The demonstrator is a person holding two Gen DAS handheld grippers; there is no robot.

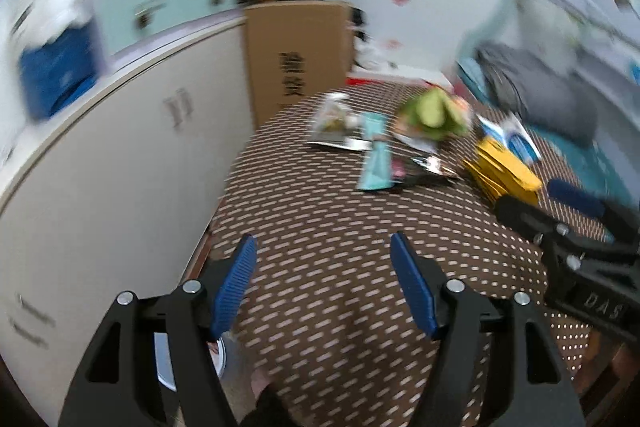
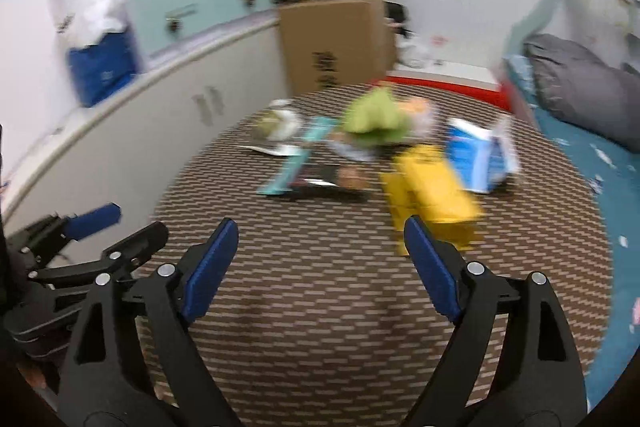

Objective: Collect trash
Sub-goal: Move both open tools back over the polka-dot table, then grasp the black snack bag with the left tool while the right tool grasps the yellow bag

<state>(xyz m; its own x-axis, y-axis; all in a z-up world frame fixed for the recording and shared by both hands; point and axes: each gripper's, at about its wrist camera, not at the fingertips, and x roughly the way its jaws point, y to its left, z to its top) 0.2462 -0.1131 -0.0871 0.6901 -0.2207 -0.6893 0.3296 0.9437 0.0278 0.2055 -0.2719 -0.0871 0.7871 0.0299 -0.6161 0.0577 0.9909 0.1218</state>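
Brown patterned cloth covers the tabletop (image 2: 320,307), with a white cabinet (image 1: 120,167) along its left side and a cardboard box (image 2: 336,39) standing beyond the far edge. Both views are blurred. The left claw (image 1: 324,259) hangs released over the near part of the cloth, nothing between its blue pads. Trash lies across the far half: a pale packet (image 2: 280,125), a teal wrapper (image 2: 298,159), a green bag (image 2: 376,119), a yellow bag (image 2: 432,187) and a blue-and-white bag (image 2: 476,155). The right claw (image 2: 320,243) is likewise released, empty, just short of the yellow bag.
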